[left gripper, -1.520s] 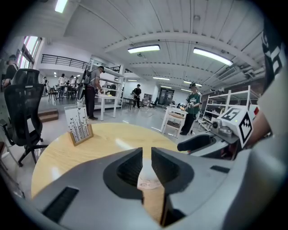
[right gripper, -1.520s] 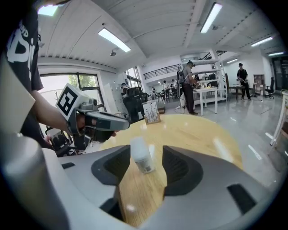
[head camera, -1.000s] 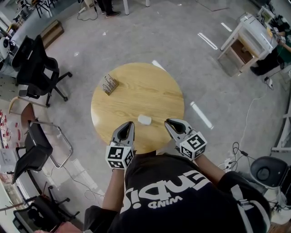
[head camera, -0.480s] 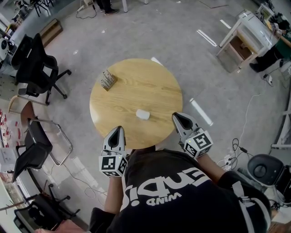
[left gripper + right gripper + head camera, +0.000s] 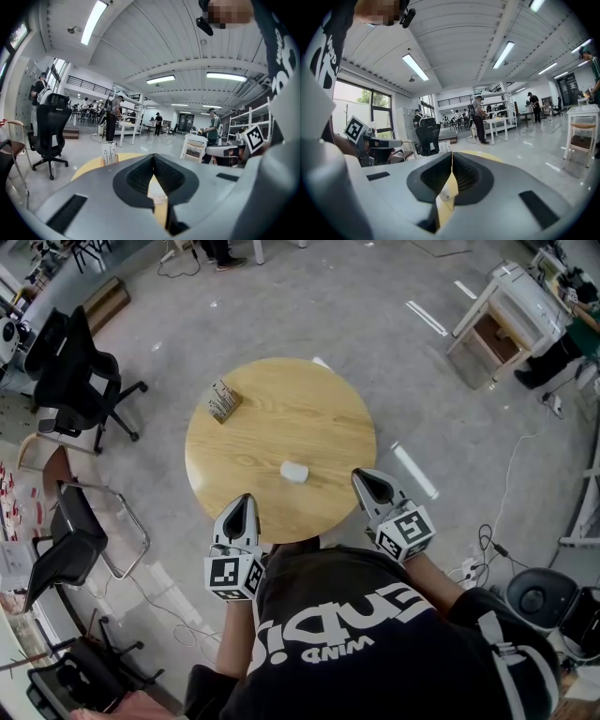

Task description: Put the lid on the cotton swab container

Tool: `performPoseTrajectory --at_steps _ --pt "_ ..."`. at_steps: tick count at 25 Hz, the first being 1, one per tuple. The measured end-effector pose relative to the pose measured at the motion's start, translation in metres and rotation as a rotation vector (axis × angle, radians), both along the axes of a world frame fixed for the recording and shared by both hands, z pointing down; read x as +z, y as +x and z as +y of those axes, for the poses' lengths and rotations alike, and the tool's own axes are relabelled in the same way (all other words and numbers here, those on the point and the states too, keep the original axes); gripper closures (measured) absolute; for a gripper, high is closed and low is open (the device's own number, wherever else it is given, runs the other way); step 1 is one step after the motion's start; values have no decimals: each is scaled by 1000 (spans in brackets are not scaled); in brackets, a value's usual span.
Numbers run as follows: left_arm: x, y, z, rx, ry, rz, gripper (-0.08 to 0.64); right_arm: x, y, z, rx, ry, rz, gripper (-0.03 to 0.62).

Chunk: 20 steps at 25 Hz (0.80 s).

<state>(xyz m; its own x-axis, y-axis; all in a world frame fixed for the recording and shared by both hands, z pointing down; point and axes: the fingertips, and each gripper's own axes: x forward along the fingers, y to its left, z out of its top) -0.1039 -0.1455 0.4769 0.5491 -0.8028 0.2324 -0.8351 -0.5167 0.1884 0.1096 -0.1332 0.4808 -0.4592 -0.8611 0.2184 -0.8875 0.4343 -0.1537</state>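
A small white container with its lid on (image 5: 294, 472) lies alone near the middle of the round wooden table (image 5: 319, 409). My left gripper (image 5: 240, 502) hangs at the table's near-left edge, shut and holding nothing. My right gripper (image 5: 362, 477) is off the near-right edge; its jaws are closing the last bit, tips meeting with nothing between them. Both stand apart from the container. In the left gripper view, the left gripper (image 5: 153, 157) shows its jaws pressed together. In the right gripper view, the right gripper (image 5: 452, 154) shows the same.
A small box of upright sticks (image 5: 222, 401) stands at the table's far left, and shows again (image 5: 108, 153) ahead of the left gripper. Black office chairs (image 5: 70, 371) stand to the left, a white bench (image 5: 511, 315) at the far right. Cables lie on the floor at the right.
Both grippers have drawn back from beside the white container towards the person. The left one went from over the table to its near edge. The container has stayed where it was.
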Motion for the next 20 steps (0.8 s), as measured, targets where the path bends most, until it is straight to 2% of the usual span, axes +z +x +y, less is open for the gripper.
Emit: performPoseTrajectory --at_steps 20 --pt "1 -2 -4 -7 -19 7 548 7 -3 -2 -16 -9 18 584"
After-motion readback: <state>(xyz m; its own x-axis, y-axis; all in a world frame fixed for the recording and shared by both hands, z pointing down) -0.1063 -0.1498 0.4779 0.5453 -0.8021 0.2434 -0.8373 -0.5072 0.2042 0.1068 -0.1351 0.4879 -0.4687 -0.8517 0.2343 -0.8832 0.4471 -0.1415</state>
